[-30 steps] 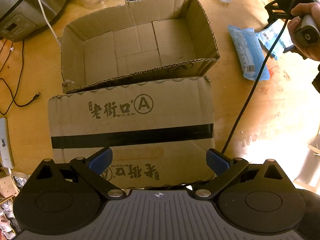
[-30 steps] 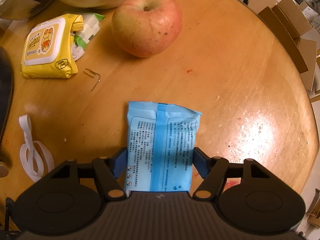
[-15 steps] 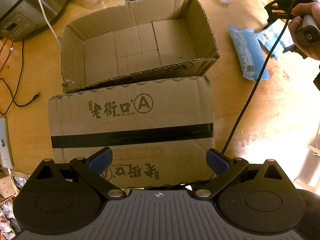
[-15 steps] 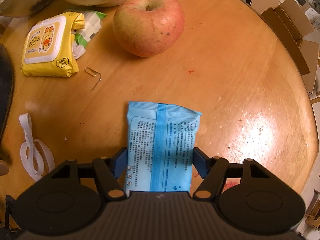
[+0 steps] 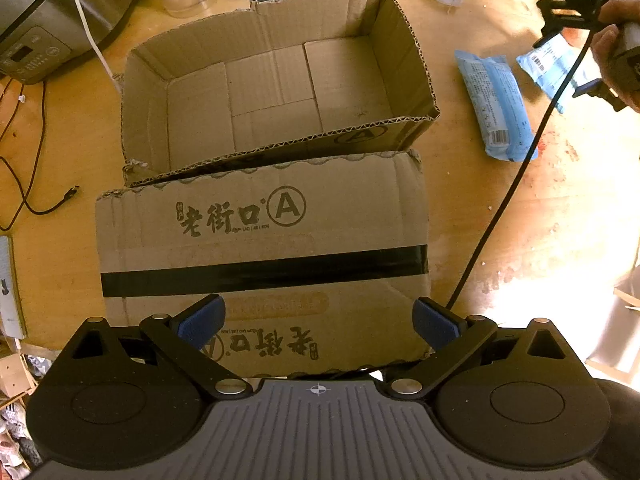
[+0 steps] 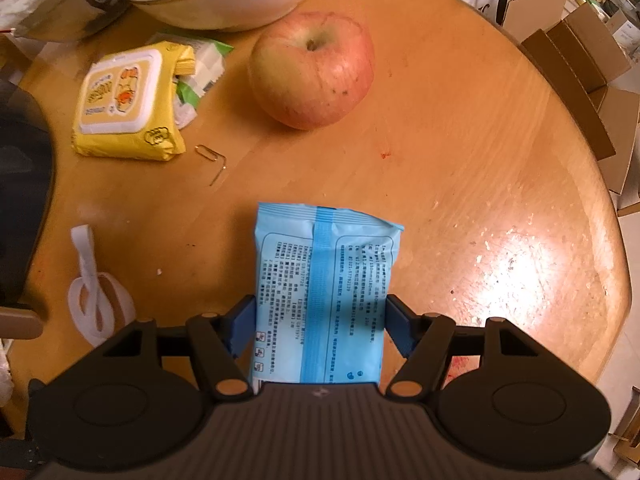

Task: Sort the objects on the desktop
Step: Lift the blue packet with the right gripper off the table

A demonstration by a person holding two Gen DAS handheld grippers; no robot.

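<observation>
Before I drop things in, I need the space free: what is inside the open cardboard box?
Nothing shows inside the open cardboard box; only its bare folded bottom flaps are visible. The strip of floor just behind its near wall is hidden from the left wrist view.

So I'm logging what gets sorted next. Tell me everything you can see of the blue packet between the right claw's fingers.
The blue packet is a flat, light-blue plastic pouch with a darker blue seam strip down its middle and dense black print in boxed panels either side. It lies lengthwise between the fingers of the right claw, its crimped far end pointing toward the apple. Both pads sit at its edges; whether it still rests on the wooden table cannot be told.
</observation>
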